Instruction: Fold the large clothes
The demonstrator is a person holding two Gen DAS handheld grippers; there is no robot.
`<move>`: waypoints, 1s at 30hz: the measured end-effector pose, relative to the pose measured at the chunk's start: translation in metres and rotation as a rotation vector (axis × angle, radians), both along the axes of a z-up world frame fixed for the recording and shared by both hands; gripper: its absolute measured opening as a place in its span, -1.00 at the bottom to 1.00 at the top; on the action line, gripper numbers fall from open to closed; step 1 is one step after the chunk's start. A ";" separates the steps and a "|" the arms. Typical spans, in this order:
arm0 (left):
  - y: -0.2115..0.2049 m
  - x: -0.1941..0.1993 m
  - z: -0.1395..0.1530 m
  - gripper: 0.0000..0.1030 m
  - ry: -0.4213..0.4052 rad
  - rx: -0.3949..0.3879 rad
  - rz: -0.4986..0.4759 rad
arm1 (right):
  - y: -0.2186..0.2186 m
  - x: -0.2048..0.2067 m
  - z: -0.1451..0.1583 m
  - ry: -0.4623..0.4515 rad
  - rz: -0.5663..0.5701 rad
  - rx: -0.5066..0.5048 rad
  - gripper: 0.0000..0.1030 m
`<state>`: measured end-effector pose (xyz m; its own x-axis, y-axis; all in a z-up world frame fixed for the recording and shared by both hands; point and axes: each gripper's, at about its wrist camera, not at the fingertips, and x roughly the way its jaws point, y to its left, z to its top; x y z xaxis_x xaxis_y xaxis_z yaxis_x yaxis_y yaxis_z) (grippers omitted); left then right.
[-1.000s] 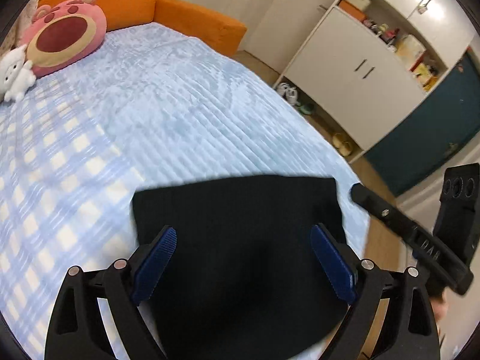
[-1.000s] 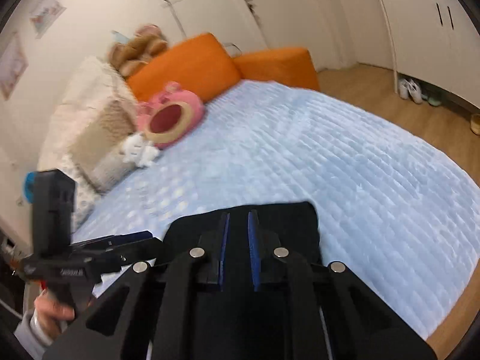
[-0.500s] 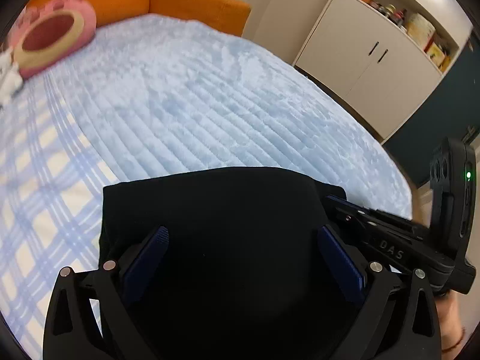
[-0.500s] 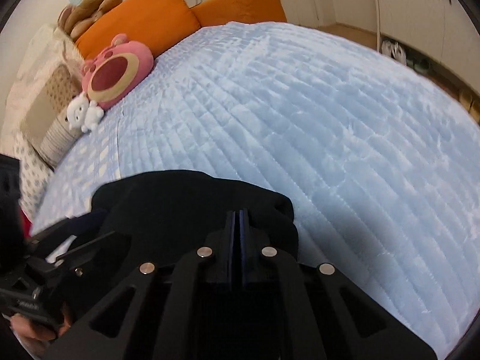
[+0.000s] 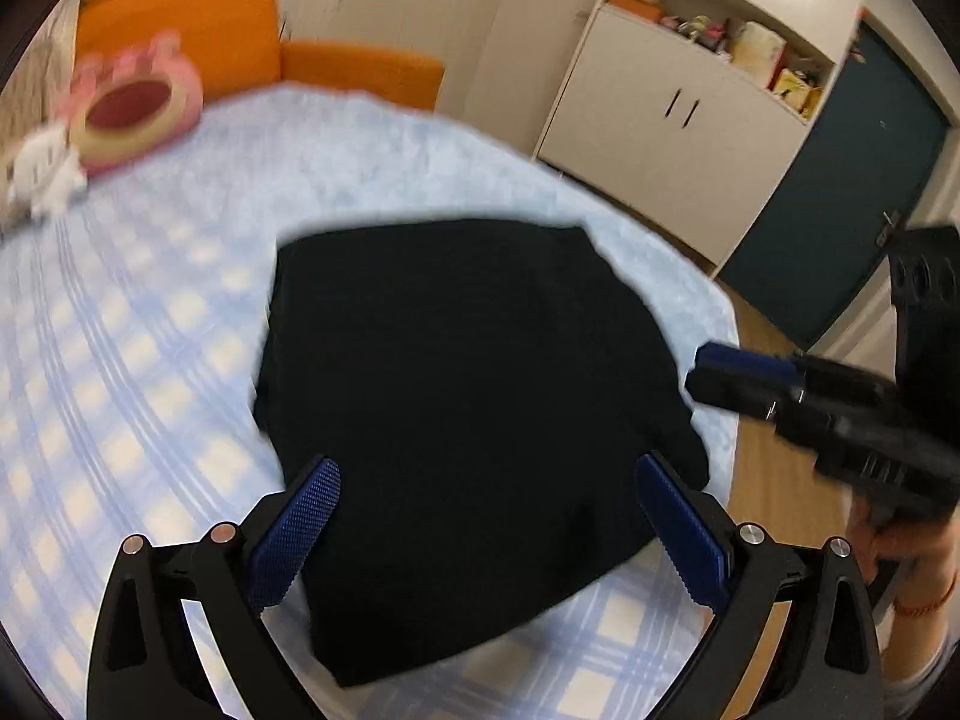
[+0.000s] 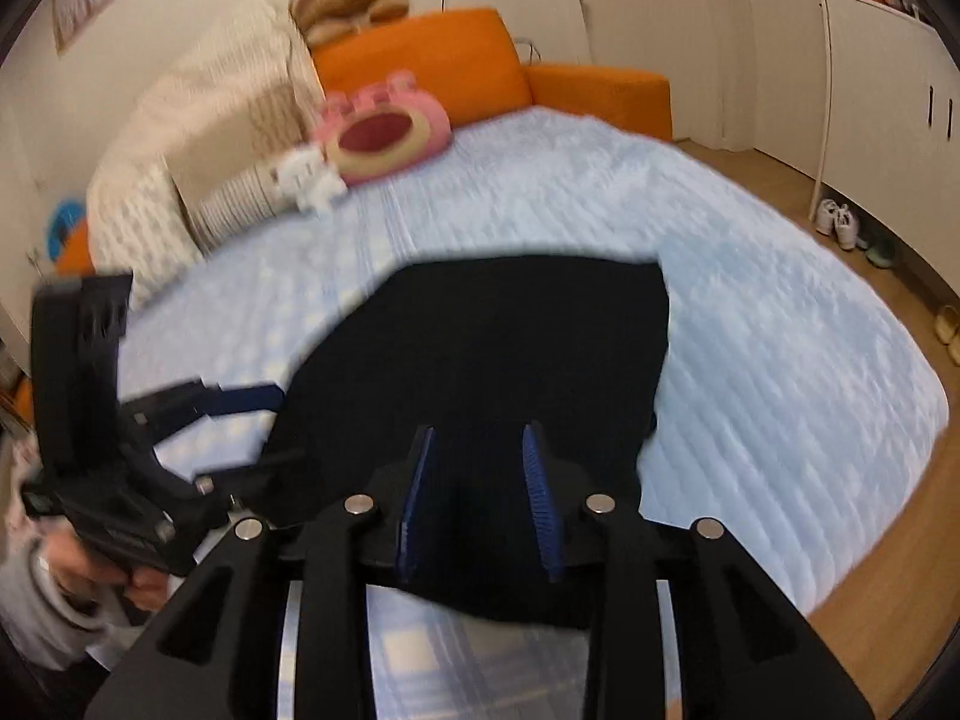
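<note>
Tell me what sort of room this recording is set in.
Most likely a bedroom at home: a bed under a light blue quilted cover, a round pink plush bear cushion beside cream pillows, and tall white built-in cupboards along the wall.

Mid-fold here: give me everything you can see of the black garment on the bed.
The black garment is a dark, matte, faintly ribbed fabric, already folded into a compact, roughly rectangular bundle with rounded corners. It lies flat on the light blue bedspread, its near edge over the checked part. The left gripper stands wide open above the near edge, its pads clear of the cloth. The right gripper is opening over the near edge; neither visibly pinches it. No sleeves or collar show.
</note>
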<state>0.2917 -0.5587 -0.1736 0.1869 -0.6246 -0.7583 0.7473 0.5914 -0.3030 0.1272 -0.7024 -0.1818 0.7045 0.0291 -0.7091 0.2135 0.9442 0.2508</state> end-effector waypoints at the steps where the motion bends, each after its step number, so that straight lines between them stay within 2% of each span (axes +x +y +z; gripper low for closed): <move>1: -0.001 0.002 -0.009 0.93 0.034 0.015 0.012 | 0.000 0.003 -0.010 0.036 -0.015 -0.008 -0.44; 3: 0.001 0.011 -0.031 0.93 0.132 0.005 0.050 | -0.003 0.008 -0.041 0.102 -0.043 0.021 -0.44; 5: 0.003 0.014 -0.037 0.93 0.160 -0.025 0.077 | -0.006 0.008 -0.064 0.091 -0.059 0.059 -0.44; 8: 0.003 0.002 -0.029 0.93 0.098 0.006 0.084 | 0.002 -0.001 -0.057 0.021 -0.087 0.027 -0.40; 9: 0.005 -0.007 -0.023 0.93 0.073 0.018 0.076 | 0.007 -0.007 -0.051 0.006 -0.093 0.018 -0.30; 10: 0.008 -0.013 -0.018 0.93 0.061 0.022 0.062 | 0.012 -0.015 -0.044 -0.009 -0.098 0.010 0.07; 12: 0.026 -0.032 -0.004 0.93 0.025 0.013 0.051 | 0.027 -0.040 -0.021 -0.096 -0.101 -0.021 0.44; 16: 0.074 -0.073 0.027 0.93 -0.101 -0.053 0.131 | 0.065 -0.088 0.014 -0.252 -0.139 -0.140 0.80; 19: 0.108 -0.113 0.045 0.93 -0.208 -0.145 0.229 | 0.089 -0.117 0.027 -0.342 -0.168 -0.181 0.90; 23: 0.125 -0.148 0.051 0.93 -0.319 -0.217 0.344 | 0.119 -0.143 0.026 -0.424 -0.160 -0.322 0.90; 25: 0.123 -0.158 0.045 0.93 -0.366 -0.182 0.369 | 0.123 -0.149 0.022 -0.440 -0.166 -0.337 0.90; 30: 0.115 -0.157 0.026 0.94 -0.353 -0.114 0.370 | 0.117 -0.151 0.003 -0.413 -0.207 -0.278 0.90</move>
<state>0.1350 -0.4441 -0.1477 0.6427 -0.5431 -0.5403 0.5630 0.8131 -0.1477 -0.0242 -0.5851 -0.1787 0.8975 -0.2889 -0.3334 0.3383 0.9357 0.0998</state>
